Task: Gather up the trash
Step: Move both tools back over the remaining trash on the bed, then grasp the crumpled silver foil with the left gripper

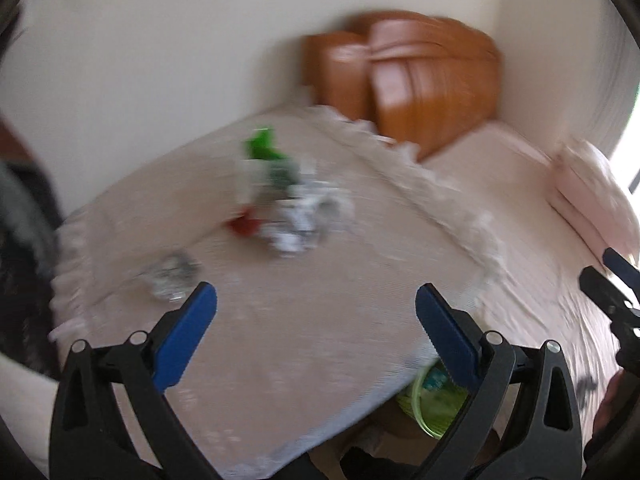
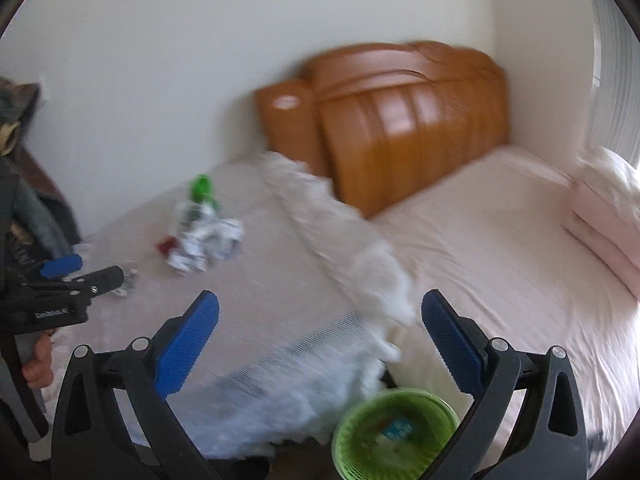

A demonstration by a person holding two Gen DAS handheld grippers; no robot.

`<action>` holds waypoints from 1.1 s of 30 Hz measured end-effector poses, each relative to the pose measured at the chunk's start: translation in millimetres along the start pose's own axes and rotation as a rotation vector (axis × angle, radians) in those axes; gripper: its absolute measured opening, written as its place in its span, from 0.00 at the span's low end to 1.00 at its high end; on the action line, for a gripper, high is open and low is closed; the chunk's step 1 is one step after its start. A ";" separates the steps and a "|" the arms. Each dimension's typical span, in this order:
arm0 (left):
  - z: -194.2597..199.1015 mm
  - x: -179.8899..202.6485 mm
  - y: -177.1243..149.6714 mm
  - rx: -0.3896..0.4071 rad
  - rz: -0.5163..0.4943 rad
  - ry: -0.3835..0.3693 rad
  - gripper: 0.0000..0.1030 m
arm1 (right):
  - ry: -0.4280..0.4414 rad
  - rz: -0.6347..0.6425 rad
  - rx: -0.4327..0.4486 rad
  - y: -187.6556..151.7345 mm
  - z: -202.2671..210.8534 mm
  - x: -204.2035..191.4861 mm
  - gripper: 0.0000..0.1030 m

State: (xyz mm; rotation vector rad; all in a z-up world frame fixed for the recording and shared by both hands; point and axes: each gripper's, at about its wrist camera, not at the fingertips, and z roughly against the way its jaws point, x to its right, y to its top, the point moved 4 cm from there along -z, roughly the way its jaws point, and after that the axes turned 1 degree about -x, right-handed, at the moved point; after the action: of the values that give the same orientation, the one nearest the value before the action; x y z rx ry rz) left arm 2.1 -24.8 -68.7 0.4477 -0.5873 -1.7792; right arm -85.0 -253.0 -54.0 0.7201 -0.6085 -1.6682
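both claws, left claw (image 1: 316, 320) and right claw (image 2: 320, 326), hung released and empty. the crumpled paper (image 2: 208, 246) sat well apart from the green basket (image 2: 394, 432). a loose pinch could have dropped it.

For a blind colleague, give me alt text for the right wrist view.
Open blue-padded right gripper hovers over a cloth-covered table with crumpled white paper and a green-capped bottle; a green plastic basket sits below, beside a pink bed.

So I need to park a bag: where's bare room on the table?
Free: the near cloth between both open tools, up to the lace edge. Crowded: the far side's crumpled white paper, green-capped bottle and crushed clear wrapper.
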 end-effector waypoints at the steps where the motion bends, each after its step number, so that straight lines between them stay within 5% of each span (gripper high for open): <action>1: 1.4 -11.6 -1.0 0.000 0.026 0.015 0.93 | 0.018 0.011 0.003 2.8 -2.8 -11.8 0.98; 12: -22.5 -98.0 -10.1 -0.044 0.226 0.075 0.93 | 0.110 0.112 -0.032 16.4 -38.2 -91.2 0.98; 20: -80.1 -130.6 -18.3 -0.147 0.432 0.116 0.93 | 0.134 0.071 -0.073 15.1 -56.3 -91.6 0.98; 28: -167.0 -176.8 -26.3 -0.279 0.698 0.257 0.93 | 0.127 0.075 -0.112 16.5 -76.1 -86.0 0.98; 33: -193.2 -179.9 -21.2 -0.320 0.712 0.273 0.93 | 0.120 0.062 -0.157 19.4 -96.1 -78.1 0.98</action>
State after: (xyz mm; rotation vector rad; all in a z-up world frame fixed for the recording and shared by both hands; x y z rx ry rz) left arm 146.4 121.6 -235.7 0.2104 -0.2143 -1.0766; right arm 10.3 -182.1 -94.0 0.6746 -0.4062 -1.5837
